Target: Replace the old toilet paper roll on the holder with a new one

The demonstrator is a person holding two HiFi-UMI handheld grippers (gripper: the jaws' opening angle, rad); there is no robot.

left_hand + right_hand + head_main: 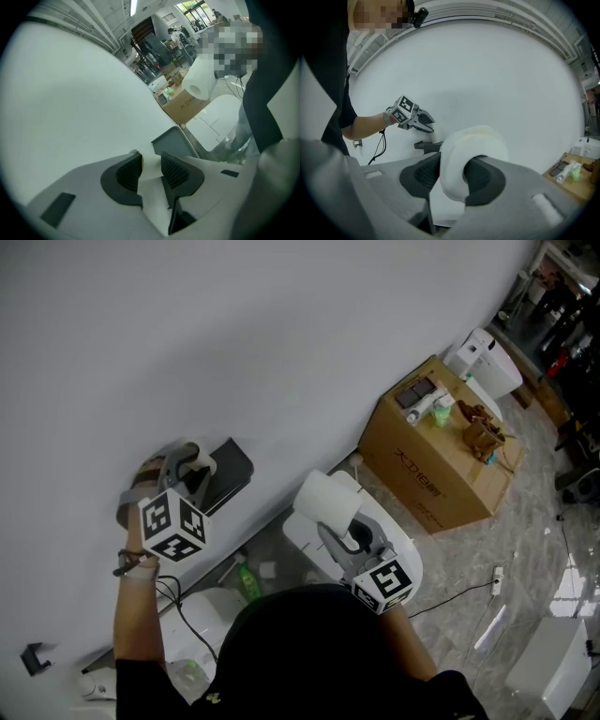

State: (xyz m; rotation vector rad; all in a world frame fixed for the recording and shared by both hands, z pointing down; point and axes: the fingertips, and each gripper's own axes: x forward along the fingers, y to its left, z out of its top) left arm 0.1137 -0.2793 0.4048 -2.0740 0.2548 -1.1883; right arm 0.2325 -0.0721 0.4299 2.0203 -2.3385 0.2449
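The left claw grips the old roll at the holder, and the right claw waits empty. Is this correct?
Not quite. The right claw is not empty: the right gripper view shows it shut on the new roll. The rest stands: the left claw grips the old roll at the holder.

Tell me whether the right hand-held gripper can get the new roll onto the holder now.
Probably not yet: the left hand-held gripper is at the holder, gripping the old roll there, so the spot looks taken. The right hand-held gripper holds the new roll apart from it.
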